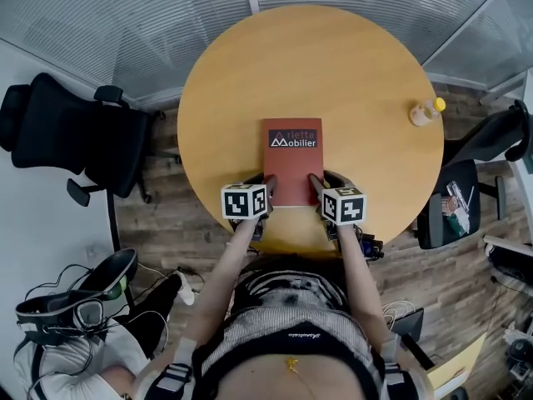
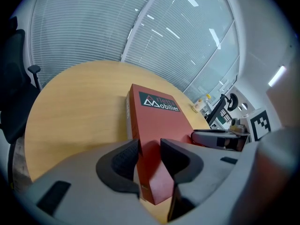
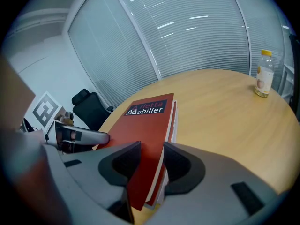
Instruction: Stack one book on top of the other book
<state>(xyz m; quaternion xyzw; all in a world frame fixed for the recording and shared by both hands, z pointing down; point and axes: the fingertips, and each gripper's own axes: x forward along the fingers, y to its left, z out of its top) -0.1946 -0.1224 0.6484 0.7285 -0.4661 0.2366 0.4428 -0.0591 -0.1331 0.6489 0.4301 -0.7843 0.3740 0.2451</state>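
Where books (image 1: 292, 162) lie, open tabletop (image 1: 350, 82) borders three edges.

head cam top-down over round table (image 1: 316, 65), wide, 2 gripper cams low, close, at near edge, facing across table toward window blinds (image 3: 187, 41), all 3 share red book (image 1: 292, 169), head and right share bottle (image 1: 425, 112)

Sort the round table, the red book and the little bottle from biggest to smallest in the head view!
1. round table
2. red book
3. bottle
The gaps are plain, so there are no ties.
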